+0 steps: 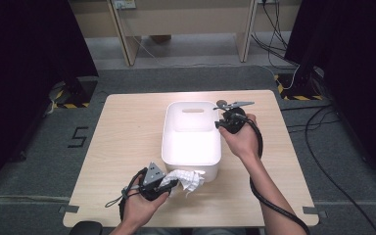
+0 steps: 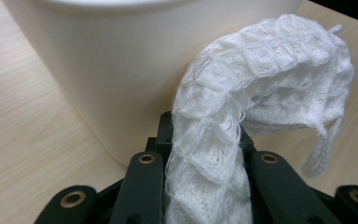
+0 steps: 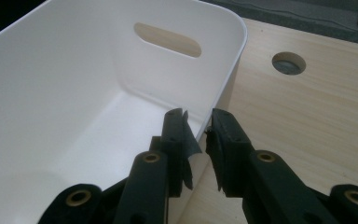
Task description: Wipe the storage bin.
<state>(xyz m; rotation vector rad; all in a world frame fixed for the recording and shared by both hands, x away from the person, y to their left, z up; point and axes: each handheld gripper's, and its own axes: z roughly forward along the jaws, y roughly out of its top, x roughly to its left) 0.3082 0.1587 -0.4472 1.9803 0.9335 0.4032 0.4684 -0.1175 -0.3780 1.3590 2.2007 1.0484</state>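
Note:
A white knitted cloth (image 1: 188, 179) hangs from my left gripper (image 1: 170, 184), which is shut on it just off the front right corner of the white plastic bin (image 1: 167, 131). In the left gripper view the cloth (image 2: 270, 60) rises between the black jaws of my left gripper (image 2: 205, 128) and droops over to the right, beside the bin's outer wall (image 2: 112, 70). My right gripper (image 1: 221, 123) straddles the bin's right rim near the back. In the right gripper view one jaw of my right gripper (image 3: 198, 125) is inside the bin (image 3: 74, 79) and one outside, closed on the rim.
The bin's inside is bare, with a handle slot (image 3: 167, 40) in its far wall. A round cable hole (image 3: 288, 63) lies in the wooden table (image 1: 127, 122) behind my right gripper. Beyond the table are grey floor, desk legs and cables.

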